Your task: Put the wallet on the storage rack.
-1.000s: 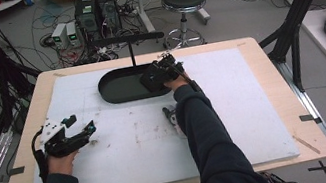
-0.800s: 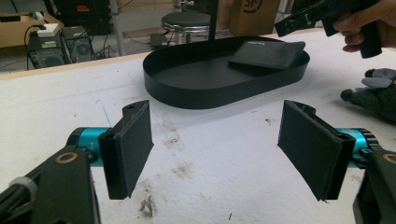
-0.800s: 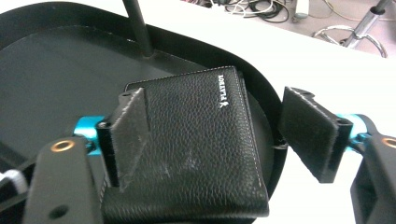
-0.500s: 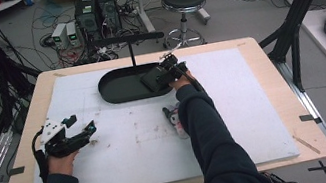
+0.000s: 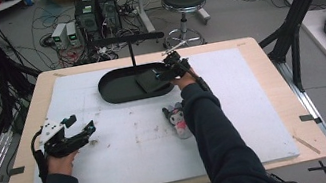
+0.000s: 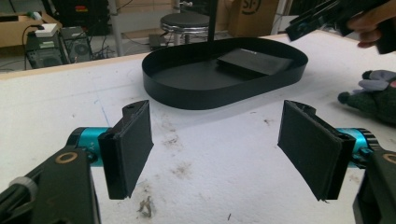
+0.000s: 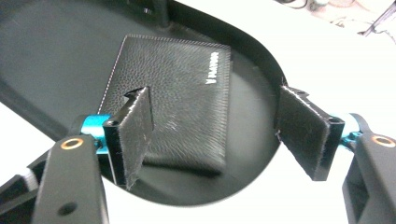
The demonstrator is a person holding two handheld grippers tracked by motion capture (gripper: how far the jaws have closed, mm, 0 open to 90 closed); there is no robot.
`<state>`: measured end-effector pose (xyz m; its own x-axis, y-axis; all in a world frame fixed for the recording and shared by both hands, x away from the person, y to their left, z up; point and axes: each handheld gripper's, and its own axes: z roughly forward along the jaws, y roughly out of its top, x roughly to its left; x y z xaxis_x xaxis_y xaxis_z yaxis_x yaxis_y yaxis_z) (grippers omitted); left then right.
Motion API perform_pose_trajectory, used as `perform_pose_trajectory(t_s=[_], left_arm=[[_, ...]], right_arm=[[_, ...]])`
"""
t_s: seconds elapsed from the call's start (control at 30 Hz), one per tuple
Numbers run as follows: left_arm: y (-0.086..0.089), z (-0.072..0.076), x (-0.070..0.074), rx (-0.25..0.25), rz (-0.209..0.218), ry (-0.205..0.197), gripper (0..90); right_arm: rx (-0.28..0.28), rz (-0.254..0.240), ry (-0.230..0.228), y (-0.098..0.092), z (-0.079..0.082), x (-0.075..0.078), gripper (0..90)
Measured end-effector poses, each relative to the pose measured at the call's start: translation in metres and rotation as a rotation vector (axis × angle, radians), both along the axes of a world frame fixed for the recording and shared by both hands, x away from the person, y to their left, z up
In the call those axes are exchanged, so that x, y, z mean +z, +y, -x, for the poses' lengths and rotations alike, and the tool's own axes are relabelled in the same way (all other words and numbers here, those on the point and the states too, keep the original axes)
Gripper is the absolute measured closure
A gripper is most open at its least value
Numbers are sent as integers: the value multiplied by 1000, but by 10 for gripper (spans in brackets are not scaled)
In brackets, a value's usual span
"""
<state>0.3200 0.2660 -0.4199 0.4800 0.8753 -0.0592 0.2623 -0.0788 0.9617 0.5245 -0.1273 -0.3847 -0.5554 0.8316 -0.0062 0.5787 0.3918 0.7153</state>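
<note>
Right gripper (image 7: 215,135) hovers over the black tray (image 5: 116,95), jaws wide, empty; wallet (image 7: 175,102) lies flat inside, likely just set down. Left gripper (image 6: 219,149) idles over the tabletop (image 5: 126,154), jaws wide. Plush toy (image 5: 176,119) lies beside the right sleeve.

Grained black leather wallet (image 7: 175,98)

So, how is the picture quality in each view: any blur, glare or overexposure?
High view: soft and rather low in detail, evenly lit, the toy is blurry. Left gripper view: sharp on the jaws and the tray, no glare. Right gripper view: the wallet grain is crisp, but the white table around the tray is blown out to plain white.
</note>
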Motion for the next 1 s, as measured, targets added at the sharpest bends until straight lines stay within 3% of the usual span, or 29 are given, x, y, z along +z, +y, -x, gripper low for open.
perform_pose_trajectory(t_s=[0.13, 0.2, 0.27, 0.33, 0.37, 0.4, 0.5, 0.53, 0.67, 1.0], left_arm=[[0, -1, -1, 9, 30, 9, 214], [1, -2, -1, 11, 39, 7, 202], [1, -4, -2, 17, 34, 11, 174], [0, -5, -3, 3, 34, 16, 177], [-1, -6, -3, -3, 27, 13, 177], [-2, -7, -3, -4, 25, 13, 177], [-4, -9, -3, -14, 20, 15, 181], [-4, -8, -3, -14, 17, 18, 182], [-4, -8, -3, -6, 16, 14, 191], [-8, -7, -1, -8, 8, 10, 196]], right_arm=[[6, -45, -65, -33, 19, 13, 286], [-9, -41, -38, -45, 27, 14, 262], [7, -71, -60, -61, 42, 15, 261], [-4, -38, -28, -75, 58, 18, 249], [-4, -38, -28, -75, 58, 18, 249], [29, -53, -55, -81, 67, 19, 249], [40, -69, -82, -96, 93, 21, 244], [33, -58, -69, -99, 97, 22, 237], [39, -79, -149, -115, 131, 16, 254], [33, -39, -176, -120, 164, 0, 259]])
